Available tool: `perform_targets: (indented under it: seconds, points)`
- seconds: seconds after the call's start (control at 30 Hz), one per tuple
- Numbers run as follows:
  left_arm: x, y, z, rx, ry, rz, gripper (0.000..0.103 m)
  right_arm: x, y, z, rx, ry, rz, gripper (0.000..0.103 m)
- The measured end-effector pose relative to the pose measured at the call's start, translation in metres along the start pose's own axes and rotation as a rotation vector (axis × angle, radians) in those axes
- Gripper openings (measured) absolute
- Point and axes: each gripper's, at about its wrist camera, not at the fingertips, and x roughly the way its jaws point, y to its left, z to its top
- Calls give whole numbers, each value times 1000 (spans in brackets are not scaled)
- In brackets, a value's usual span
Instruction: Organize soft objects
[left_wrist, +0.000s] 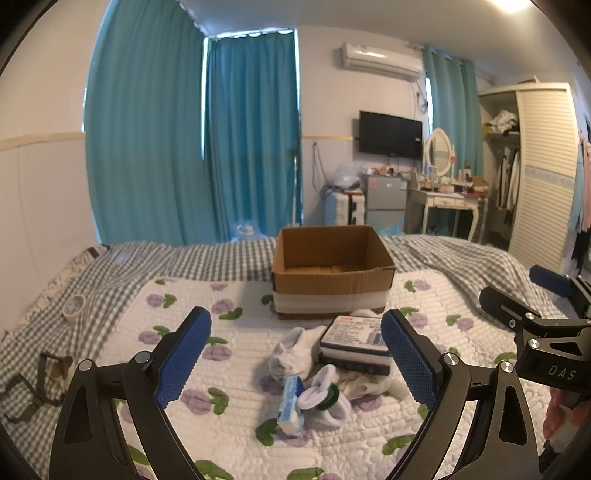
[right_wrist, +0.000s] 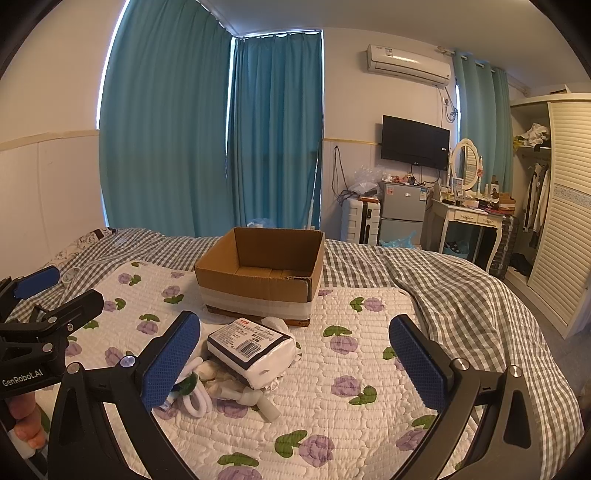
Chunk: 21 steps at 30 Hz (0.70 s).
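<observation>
A pile of soft items lies on the floral quilt: a white tissue pack with a dark band (left_wrist: 354, 345) (right_wrist: 253, 352), a white sock (left_wrist: 291, 352), a small blue-white packet (left_wrist: 290, 404), white rings (left_wrist: 321, 391) (right_wrist: 195, 400) and a white tube piece (right_wrist: 260, 402). An open cardboard box (left_wrist: 332, 273) (right_wrist: 262, 275) stands just behind the pile and looks empty. My left gripper (left_wrist: 295, 356) is open, above and in front of the pile. My right gripper (right_wrist: 293, 363) is open, with the tissue pack between its fingers.
A tape roll (left_wrist: 74, 304) and a dark strap (left_wrist: 29, 384) lie on the checked blanket (right_wrist: 461, 291) at the left. Beyond the bed are teal curtains, a small fridge (right_wrist: 402, 210), a dressing table (right_wrist: 469, 218) and a wardrobe (right_wrist: 561, 206) at the right.
</observation>
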Motion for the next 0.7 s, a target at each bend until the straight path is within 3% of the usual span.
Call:
perform_targets:
  seconds: [0.7]
  points:
    - [-14, 3, 3, 0, -26, 10, 95, -11, 5, -4, -1, -15, 6, 103]
